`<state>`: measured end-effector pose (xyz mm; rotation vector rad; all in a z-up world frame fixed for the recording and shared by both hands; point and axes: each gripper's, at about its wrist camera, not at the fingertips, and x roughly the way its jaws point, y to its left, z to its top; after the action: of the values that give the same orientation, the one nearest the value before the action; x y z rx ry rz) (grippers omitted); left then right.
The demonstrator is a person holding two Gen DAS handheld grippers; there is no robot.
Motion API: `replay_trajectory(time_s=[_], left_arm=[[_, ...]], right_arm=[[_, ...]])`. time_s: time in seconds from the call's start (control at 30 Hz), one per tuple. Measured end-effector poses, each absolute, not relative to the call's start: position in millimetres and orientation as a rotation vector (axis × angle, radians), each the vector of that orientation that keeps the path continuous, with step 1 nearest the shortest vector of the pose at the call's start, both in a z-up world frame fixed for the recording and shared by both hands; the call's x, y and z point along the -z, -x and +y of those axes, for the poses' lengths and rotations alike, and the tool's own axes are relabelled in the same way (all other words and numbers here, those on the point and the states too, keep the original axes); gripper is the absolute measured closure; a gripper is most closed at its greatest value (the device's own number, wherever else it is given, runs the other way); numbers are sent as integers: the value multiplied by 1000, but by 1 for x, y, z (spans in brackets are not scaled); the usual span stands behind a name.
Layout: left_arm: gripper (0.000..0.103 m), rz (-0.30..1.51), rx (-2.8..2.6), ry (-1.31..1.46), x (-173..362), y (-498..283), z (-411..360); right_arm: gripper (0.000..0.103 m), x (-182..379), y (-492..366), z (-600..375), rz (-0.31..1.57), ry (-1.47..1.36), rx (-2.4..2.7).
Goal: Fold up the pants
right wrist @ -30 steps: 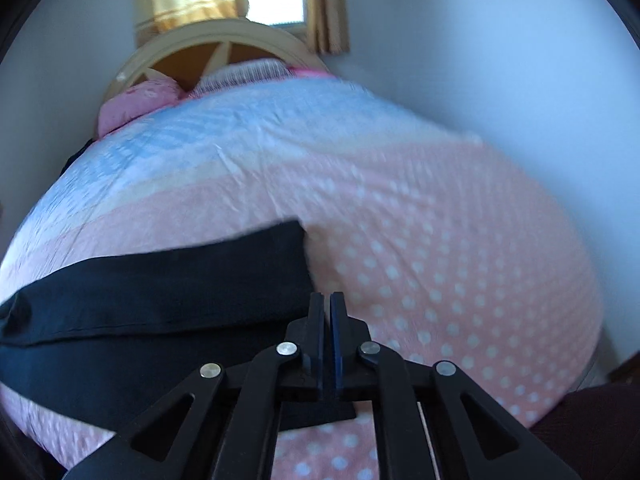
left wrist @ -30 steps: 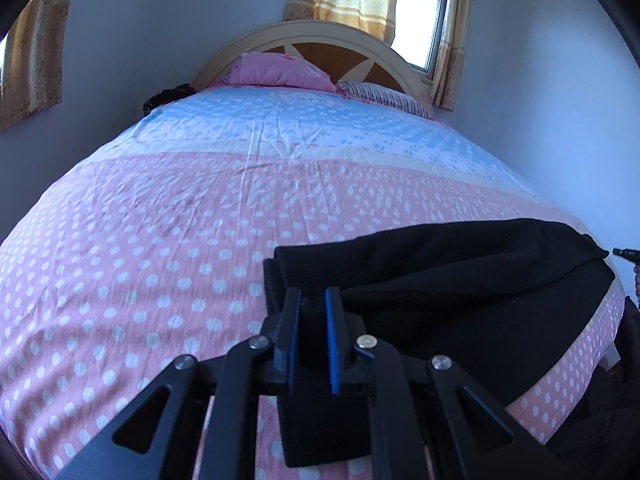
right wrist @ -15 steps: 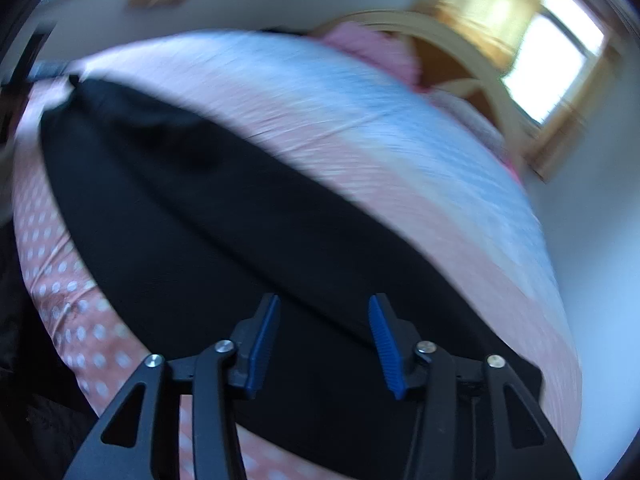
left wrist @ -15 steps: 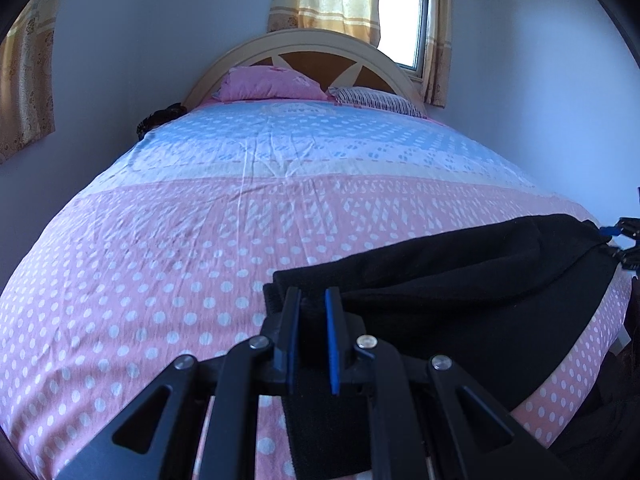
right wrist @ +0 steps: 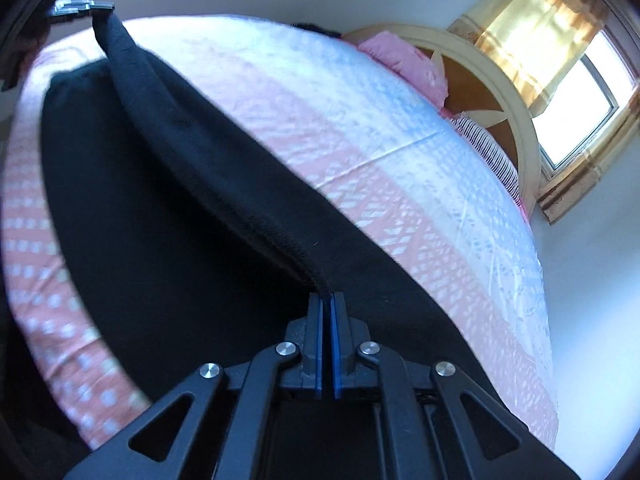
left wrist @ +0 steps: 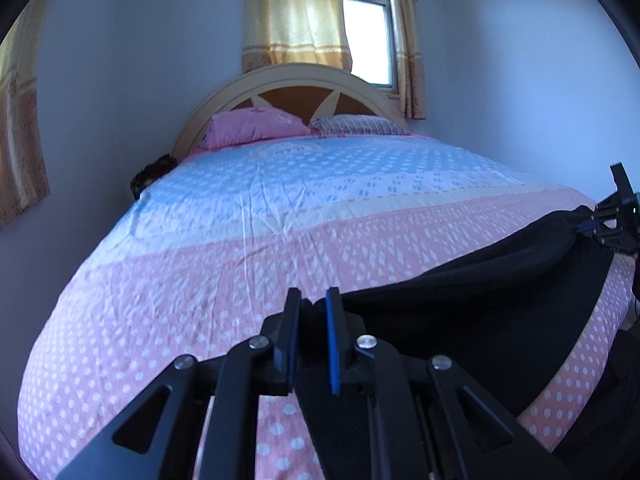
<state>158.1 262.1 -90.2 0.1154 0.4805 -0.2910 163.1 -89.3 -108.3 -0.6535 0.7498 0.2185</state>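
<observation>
Well, both grippers have hold of the black pants (right wrist: 168,240) now, one at each end of the same long edge. The left gripper (left wrist: 311,308) has its blue-faced fingers closed down on a thick bunch of dark cloth at the near corner, and the right gripper (right wrist: 325,300) is pinched tight on the hem, its pads nearly meeting with only a thin fold of fabric between them. From the right wrist view you can follow that edge as a raised ridge running away toward the far gripper, lifted a little clear of the layer underneath.

The pants lie along the foot of the bed (left wrist: 280,208), across the pink dotted part of the bedspread, well away from the pink pillow (left wrist: 256,126) and the striped pillow (left wrist: 356,125) up by the headboard (left wrist: 296,80). They look already doubled lengthwise, leg on leg (though with black on black I can't count the layers with any confidence), so I'd judge the first fold is in place.

What remains, by my reckoning, is the shortening: bringing one end over to the other, perhaps once more again, and smoothing it flat. The lower layer hangs a bit over the mattress edge, so it may drag or skew when the top edge is carried across.
</observation>
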Motion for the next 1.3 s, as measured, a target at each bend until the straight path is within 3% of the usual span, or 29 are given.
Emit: replay_trajectory(time_s=[0.4,0.53,0.63,0.77,0.87,0.93,1.13,1.3], left_arm=[[90,561,300,-163,149,-116,264],[85,546,291,-147,150,-112,269],[74,550,268,-175,149,-110,270],[36,560,238,-228,143,-96,285],[35,595,203,-259,144,-86,304],[35,616,142,-256,146,-79,324],[37,589,89,-80,136,-82,345],[52,620,183,-37,125,-118,305]], right_arm=[[100,154,-126,-74,811,666,-271],[100,154,-122,-76,819,648,-280],[97,154,-123,-78,813,662,-276],[92,157,-104,-74,810,748,-258],[84,152,-96,-79,825,761,-268],[71,146,-94,-85,831,729,-266],[70,126,-96,-71,802,610,-347],[70,124,-102,-25,755,641,-418]])
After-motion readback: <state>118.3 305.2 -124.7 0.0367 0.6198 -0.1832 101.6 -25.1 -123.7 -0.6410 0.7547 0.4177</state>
